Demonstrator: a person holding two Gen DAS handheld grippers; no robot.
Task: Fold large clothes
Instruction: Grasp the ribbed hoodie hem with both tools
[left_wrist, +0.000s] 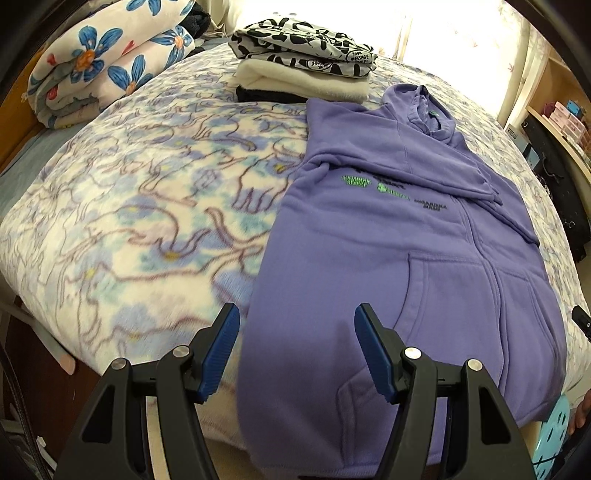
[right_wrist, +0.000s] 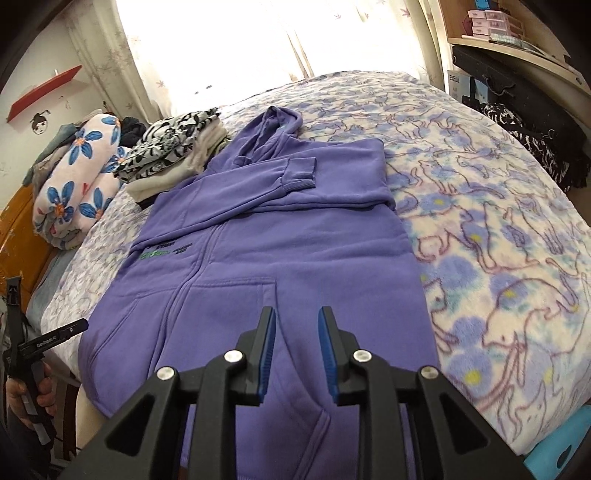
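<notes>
Purple hoodie (right_wrist: 258, 236) lay flat on bed (right_wrist: 498, 229), both sleeves folded across chest. Left gripper (left_wrist: 297, 350) spread, right gripper (right_wrist: 297, 354) parted narrowly, both empty above hem. Best pinch both hem corners evenly, lift together, fold toward hood, avoid dragging sleeves

A speech bubble on the black-and-white folded garment (left_wrist: 306, 44) read "YOUR MESSAGE HERE". The purple hoodie (left_wrist: 388, 258) carried green and black chest print, seemingly "SUGARDIKA STREET", though too blurred to be sure. White lettering on the left gripper (right_wrist: 51, 338) read roughly "GenRobot.AI"
</notes>
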